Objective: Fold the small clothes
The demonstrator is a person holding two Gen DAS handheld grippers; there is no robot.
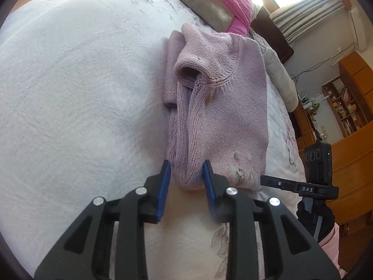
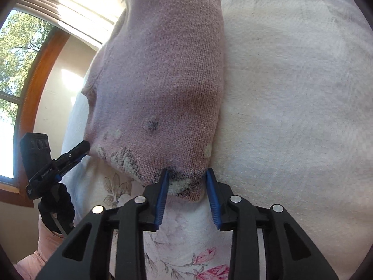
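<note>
1. The left gripper [image 1: 186, 175] is being held low over the bed [image 1: 70, 116], its blue pads [image 1: 166, 182] spread apart on either side of the near left edge of the sweater [image 1: 221, 116]; nothing is being pinched yet, though the placement suggests a grasp is being lined up.
2. The right gripper [image 2: 186, 182] is likewise being held open, with the near right corner of the sweater [image 2: 167, 81] lying between its blue pads [image 2: 211, 186], not yet squeezed.
3. The pink knitted sweater is being kept on the white bedspread [image 2: 291, 93], already narrowed lengthwise, with a sleeve [image 1: 184, 121] tucked along its left side.
4. Both near corners are probably being targeted together so that the hem can be lifted evenly and carried toward the collar [image 1: 188, 70].
5. The soft knit is likely to sag, so a two-point hold is being favoured
</note>
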